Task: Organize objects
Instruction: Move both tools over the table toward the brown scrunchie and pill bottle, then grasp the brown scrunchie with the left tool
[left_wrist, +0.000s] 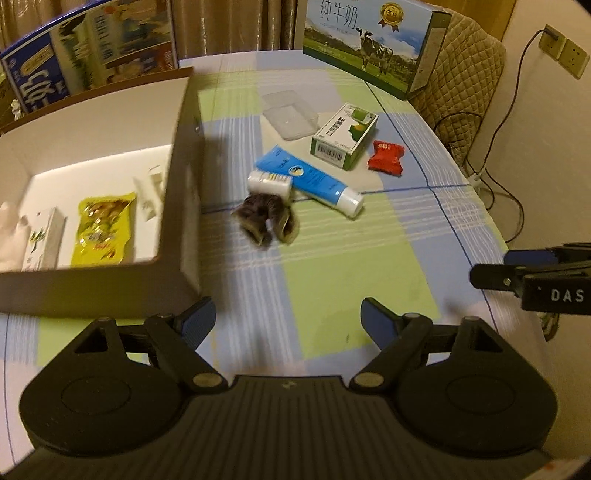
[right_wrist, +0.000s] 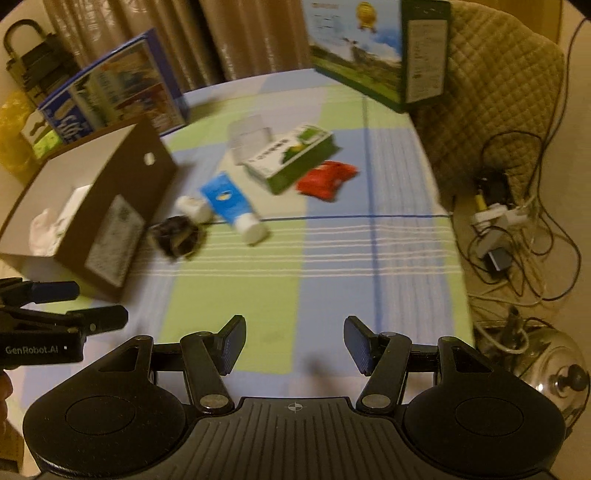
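Left wrist view: I see the left gripper (left_wrist: 287, 317) held low over a checked green and blue tablecloth (left_wrist: 332, 258), its blue-padded fingers spread wide apart and holding nothing. To its left stands an open cardboard box (left_wrist: 184, 155), already holding a yellow snack packet (left_wrist: 101, 229) and a small white carton (left_wrist: 42, 240), so it looks like the collecting place. Still loose on the cloth, near the box's right wall, lie a dark scrunchie (left_wrist: 266, 221) touching a small white bottle (left_wrist: 269, 182), which leans against a blue tube (left_wrist: 310, 179). Farther back are a green and white box (left_wrist: 345, 136), a red packet (left_wrist: 386, 157) just beside it, and a clear plastic tray (left_wrist: 290, 116). From the right wrist view, the right gripper (right_wrist: 294, 345) also hovers empty with fingers parted, near the table's front edge. Both tools seem poised that way to take the next loose item, probably the scrunchie, being closest.
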